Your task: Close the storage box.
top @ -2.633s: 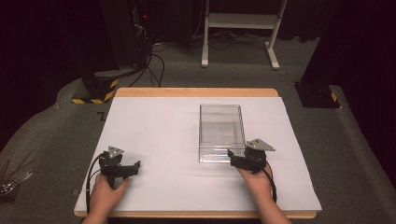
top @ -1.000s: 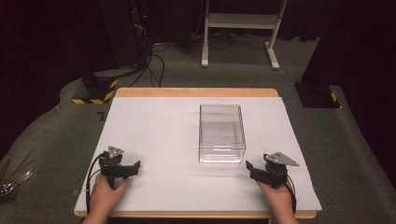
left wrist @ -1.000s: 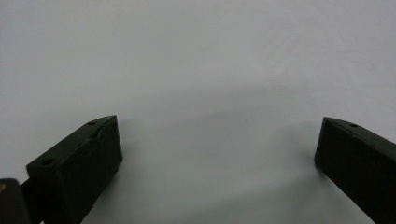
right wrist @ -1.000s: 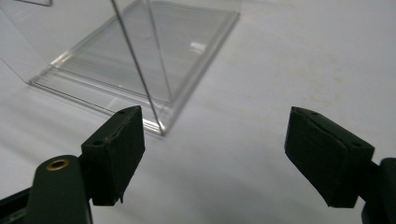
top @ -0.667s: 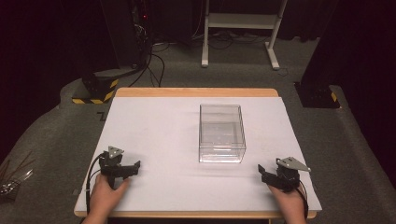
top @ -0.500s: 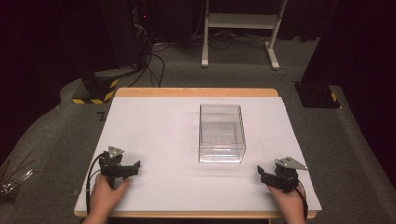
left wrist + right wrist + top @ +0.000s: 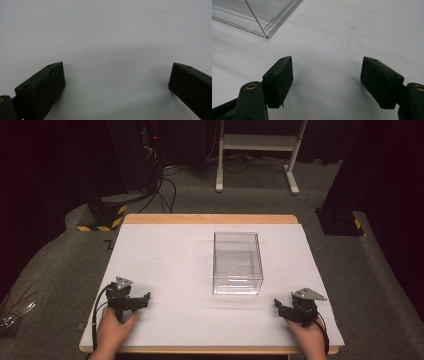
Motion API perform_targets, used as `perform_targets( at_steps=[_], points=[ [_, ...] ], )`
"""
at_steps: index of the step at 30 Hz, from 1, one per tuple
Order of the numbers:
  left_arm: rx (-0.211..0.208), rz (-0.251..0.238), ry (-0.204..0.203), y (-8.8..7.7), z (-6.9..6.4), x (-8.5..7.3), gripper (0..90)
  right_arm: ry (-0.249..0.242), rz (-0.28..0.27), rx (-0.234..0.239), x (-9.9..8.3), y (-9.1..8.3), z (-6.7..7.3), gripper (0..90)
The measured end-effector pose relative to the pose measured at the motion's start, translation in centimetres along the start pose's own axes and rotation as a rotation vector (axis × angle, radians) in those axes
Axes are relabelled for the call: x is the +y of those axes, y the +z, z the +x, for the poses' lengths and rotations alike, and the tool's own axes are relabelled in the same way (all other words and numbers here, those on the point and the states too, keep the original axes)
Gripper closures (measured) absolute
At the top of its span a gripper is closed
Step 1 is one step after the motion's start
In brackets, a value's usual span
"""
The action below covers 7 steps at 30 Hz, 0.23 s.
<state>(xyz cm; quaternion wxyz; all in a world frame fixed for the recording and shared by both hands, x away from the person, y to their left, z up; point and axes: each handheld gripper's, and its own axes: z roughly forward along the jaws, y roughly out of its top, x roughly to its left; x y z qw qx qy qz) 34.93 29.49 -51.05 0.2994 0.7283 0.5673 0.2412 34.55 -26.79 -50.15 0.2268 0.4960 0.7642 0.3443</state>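
Status: clear plastic box point(image 7: 238, 262) sits upright on the white-covered desk point(image 7: 165, 255), right of centre, and nothing is gripping it. Box looks empty as far as the high view shows. My read: the placing or adjusting of the box is done and you're parked at rest; I see no other step left.

Your right hand-held gripper point(image 7: 282, 309) rests near the desk's front right corner, apart from the box, just past its near right corner. Jaws stand wide apart with bare desk between them; the box's corner point(image 7: 265, 23) shows up-left in the right gripper view, well clear of the fingertips point(image 7: 283, 72).

Your left hand-held gripper point(image 7: 141, 300) sits at front left, well apart from the box. Jaws apart too, with plain white surface between the pads point(image 7: 52, 80).

Change vs 2.6 s ago: the right hand-held gripper was up against the box's near right corner; it has since pulled back toward you and out to the right. Box position looks unchanged. Left hand-held gripper hasn't moved.
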Motion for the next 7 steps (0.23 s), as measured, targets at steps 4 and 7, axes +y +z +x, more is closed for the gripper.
perform_targets(
  at_steps=[4,7],
  points=[
    [0.001,0.0,-0.001,0.0,-0.02,-0.01,1.1,-0.001,0.003,0.004,0.02,0.04,-0.01,26.6],
    [0.003,0.0,0.0,-0.01,-0.03,0.0,1.1,0.0,0.003,0.004,0.02,0.04,-0.02,26.7]
  ],
)
